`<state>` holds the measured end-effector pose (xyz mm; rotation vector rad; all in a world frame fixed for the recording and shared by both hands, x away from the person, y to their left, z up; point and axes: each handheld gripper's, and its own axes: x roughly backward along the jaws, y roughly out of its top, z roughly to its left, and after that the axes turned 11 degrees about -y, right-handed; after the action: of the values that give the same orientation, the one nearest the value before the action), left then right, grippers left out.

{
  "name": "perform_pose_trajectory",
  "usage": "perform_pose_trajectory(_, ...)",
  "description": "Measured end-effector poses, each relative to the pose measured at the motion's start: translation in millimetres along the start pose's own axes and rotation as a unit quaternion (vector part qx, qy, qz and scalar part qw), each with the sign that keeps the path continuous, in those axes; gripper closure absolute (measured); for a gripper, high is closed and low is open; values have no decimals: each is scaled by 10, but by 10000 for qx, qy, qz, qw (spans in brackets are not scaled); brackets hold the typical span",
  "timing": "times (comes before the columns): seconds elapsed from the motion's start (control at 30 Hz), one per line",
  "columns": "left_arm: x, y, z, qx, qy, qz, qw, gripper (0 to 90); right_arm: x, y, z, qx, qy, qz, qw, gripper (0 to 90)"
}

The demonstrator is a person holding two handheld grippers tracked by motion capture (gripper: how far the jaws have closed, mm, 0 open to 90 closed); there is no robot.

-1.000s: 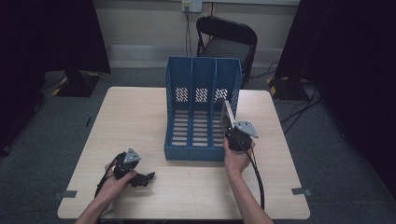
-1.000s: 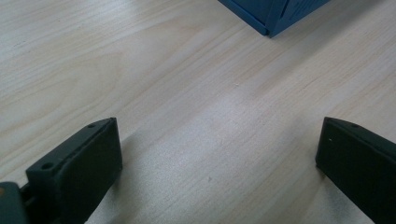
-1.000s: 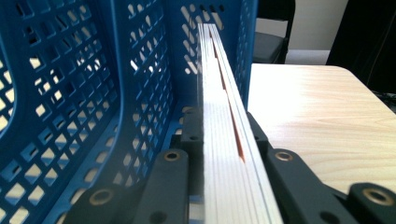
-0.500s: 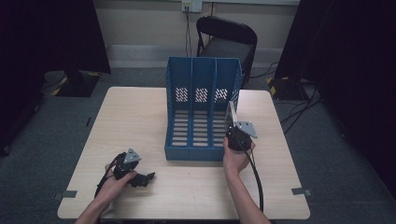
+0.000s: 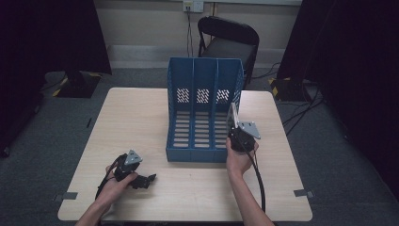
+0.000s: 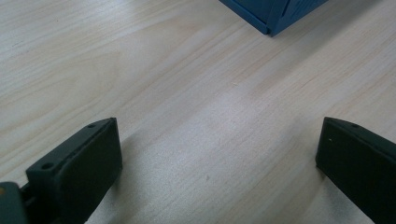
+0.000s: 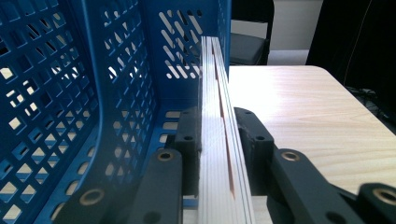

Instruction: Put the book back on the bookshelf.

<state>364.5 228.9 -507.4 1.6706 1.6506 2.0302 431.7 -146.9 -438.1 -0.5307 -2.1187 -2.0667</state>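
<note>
A blue three-slot file holder [image 5: 205, 62] stands open-fronted at the middle of the table. My right gripper [image 5: 234, 125] is at the holder's right front and is shut on a thin white book [image 5: 232, 113] held upright on edge. In the right gripper view the book [image 7: 215, 84] runs forward between the jaws of the right gripper [image 7: 219, 135], close along the holder's right wall [image 7: 224, 28]. I cannot tell whether it is inside the right slot. My left gripper [image 5: 146, 180] rests low at the table's front left. In its own view the left gripper [image 6: 219, 158] is open over bare wood.
The light wooden table [image 5: 141, 117] has free room to the left of the holder and in front of it. A black folding chair [image 5: 228, 42] stands behind the table's far edge. Cables trail on the floor at the right.
My right gripper has shifted the book slightly to the right, along the holder's right wall. The left gripper has stayed still.
</note>
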Motion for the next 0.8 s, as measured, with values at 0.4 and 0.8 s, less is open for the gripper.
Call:
perform_pose_trajectory(0.4, 0, 0, 0, 0, 0, 0, 10000, 0, 15, -25, 97, 261, -142, -164, 9994, 760)
perform_pose_trajectory(0.8, 1, -1, -2, -7, 8, 2, 10000, 0, 22, -26, 83, 206, -174, -145, 9995, 753)
